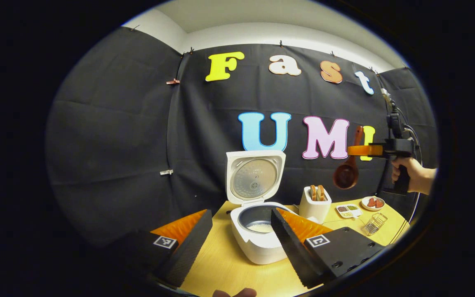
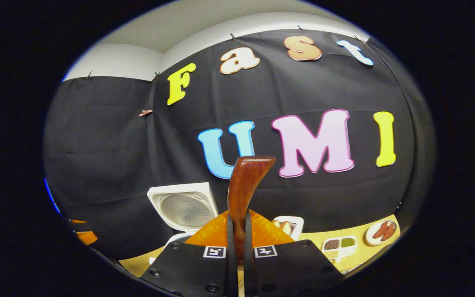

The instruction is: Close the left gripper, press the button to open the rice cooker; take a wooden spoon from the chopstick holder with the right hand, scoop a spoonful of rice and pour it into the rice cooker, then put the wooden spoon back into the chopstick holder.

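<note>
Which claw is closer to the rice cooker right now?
Left. The left claw hangs open just before the rice cooker; the right claw holds the wooden spoon high, off to the side.

White rice cooker [image 1: 258,243], reddish-brown wooden spoon [image 1: 346,173], yellow table [image 1: 221,264].

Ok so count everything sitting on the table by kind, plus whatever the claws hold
Rice cooker: 1
Chopstick holder: 1
Divided tray: 1
Small plate: 1
Wire rack: 1
Wooden spoon, held in the right claw: 1
Total: 6
</note>
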Action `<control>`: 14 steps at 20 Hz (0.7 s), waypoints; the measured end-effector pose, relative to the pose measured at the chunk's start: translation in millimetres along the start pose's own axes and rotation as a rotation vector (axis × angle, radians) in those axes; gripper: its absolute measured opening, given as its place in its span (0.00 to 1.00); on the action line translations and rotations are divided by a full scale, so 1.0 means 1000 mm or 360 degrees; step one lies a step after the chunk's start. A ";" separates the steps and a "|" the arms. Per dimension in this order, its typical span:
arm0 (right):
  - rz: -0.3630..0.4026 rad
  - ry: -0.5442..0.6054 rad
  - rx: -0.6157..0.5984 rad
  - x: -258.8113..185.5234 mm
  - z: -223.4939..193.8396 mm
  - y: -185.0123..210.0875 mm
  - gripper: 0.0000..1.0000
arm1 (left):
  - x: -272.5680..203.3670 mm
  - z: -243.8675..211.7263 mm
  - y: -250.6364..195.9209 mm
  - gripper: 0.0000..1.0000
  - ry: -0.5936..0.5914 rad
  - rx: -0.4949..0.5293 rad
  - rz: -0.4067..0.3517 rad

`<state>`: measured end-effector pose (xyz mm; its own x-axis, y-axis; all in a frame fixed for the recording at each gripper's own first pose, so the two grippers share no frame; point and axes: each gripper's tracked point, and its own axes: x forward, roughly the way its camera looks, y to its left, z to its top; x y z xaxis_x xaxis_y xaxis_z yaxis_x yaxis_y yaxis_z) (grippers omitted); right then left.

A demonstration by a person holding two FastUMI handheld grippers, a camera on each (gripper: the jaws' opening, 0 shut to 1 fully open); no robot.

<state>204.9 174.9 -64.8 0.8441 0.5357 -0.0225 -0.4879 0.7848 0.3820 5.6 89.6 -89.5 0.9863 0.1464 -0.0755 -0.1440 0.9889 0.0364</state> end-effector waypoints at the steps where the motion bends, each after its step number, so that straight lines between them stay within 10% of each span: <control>1: -0.0038 -0.0008 -0.0014 -0.010 0.003 -0.017 0.10 | -0.001 0.001 -0.006 0.98 -0.0003 0.0005 -0.0006; 14: -0.0508 0.0161 0.0078 -0.116 -0.072 -0.213 0.10 | -0.001 0.020 -0.083 0.98 -0.0021 0.0045 -0.0020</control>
<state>194.9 -32.3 -210.2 0.9249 0.2956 -0.2390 -0.1893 0.9034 0.3847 18.3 7.1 -72.9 0.9890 0.1335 -0.0629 -0.1295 0.9895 0.0640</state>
